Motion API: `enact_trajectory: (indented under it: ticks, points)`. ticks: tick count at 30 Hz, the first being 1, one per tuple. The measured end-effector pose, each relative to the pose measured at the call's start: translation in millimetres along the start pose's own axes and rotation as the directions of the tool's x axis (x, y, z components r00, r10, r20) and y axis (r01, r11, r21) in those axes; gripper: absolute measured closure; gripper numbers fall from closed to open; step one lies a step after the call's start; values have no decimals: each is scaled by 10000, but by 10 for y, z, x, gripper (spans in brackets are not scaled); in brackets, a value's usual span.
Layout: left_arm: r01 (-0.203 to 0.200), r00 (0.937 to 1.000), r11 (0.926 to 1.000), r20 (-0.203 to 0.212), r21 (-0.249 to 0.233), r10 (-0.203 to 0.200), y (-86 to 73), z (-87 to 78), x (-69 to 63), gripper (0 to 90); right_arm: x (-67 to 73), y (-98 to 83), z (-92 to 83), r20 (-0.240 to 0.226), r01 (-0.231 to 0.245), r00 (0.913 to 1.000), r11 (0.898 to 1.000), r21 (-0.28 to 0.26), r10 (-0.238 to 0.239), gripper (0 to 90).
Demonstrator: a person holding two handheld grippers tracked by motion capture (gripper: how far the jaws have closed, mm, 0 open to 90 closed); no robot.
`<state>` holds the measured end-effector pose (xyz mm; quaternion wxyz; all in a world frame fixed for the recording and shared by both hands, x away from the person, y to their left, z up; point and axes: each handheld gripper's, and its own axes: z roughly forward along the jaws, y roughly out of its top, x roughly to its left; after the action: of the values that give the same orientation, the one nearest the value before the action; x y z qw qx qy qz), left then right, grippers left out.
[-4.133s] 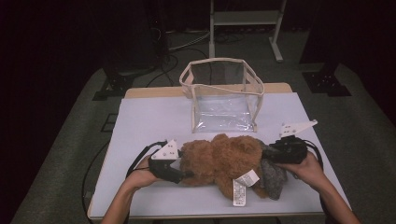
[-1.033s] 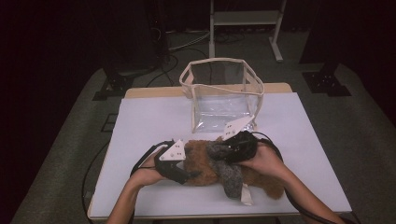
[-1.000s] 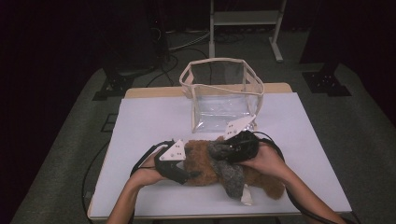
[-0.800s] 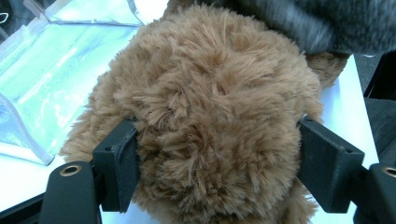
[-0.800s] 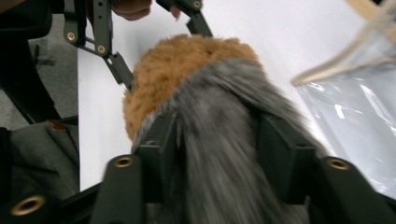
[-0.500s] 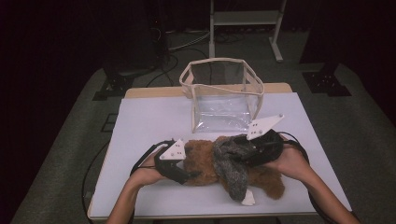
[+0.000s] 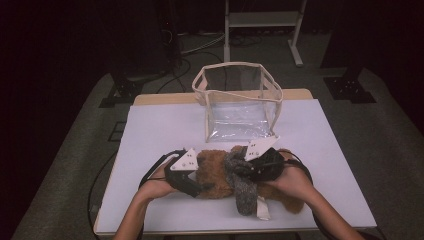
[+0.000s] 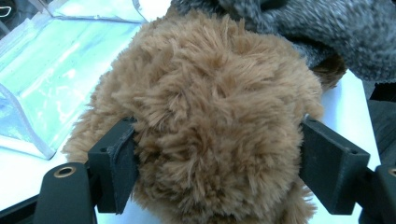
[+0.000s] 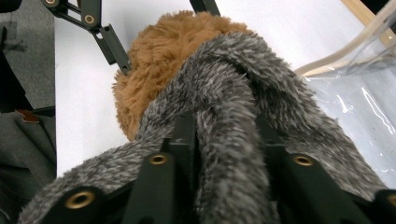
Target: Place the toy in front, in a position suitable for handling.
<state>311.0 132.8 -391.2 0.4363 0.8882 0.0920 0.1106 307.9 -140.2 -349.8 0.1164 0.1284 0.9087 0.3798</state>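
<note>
From the high view we see the plush toy (image 7: 220, 175) lying on the white tabletop (image 7: 150, 130), just in front of the clear bag (image 7: 240, 102) that stands open, with our left claw (image 7: 200, 186) at its left end and our right claw (image 7: 245, 170) over its middle. The left gripper view adds what that one hides: both black jaws press into the brown fur (image 8: 210, 112) from either side, standing fairly wide around the rounded bulk. In the right gripper view a grey furry limb (image 9: 233, 140) runs between our right jaws, which have just been closing and now pinch it narrowly. The toy is shaggy brown with grey limbs; a white tag (image 7: 263, 209) lies at its near edge.
</note>
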Motion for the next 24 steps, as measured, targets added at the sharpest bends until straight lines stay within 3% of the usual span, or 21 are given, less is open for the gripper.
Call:
enact_trajectory:
  ticks: [4, 8, 12, 15, 19, 24]
  points:
    - [330, 9994, 9993, -53, 148, -329, -66, -49, 23, 199, -95, -118, -138, -6, -534, 9986, 9981, -312, 534, 735]
    - [396, 9992, 9992, 84, -108, -395, -92, -50, 27, 333, -162, -211, -243, -263, -1238, 9922, 9899, -689, 1222, 746]
    - [583, 9983, 9980, 79, -224, -581, -66, -22, 18, 373, -151, -113, -230, -445, -1178, 9924, 9902, -749, 1147, 751]
    - [454, 9989, 9987, 106, -247, -451, -39, 13, -16, 379, -130, 53, -139, -944, -975, 9915, 9916, -854, 894, 750]
    - [194, 9998, 9996, 76, -184, -193, -9, 37, -52, 382, -113, 296, 89, -1350, -592, 9895, 9967, -559, 512, 751]
    - [124, 9999, 9996, 100, -238, -121, -17, 27, -65, 389, -212, 538, 376, -1611, -1035, 9822, 9941, -319, 971, 751]
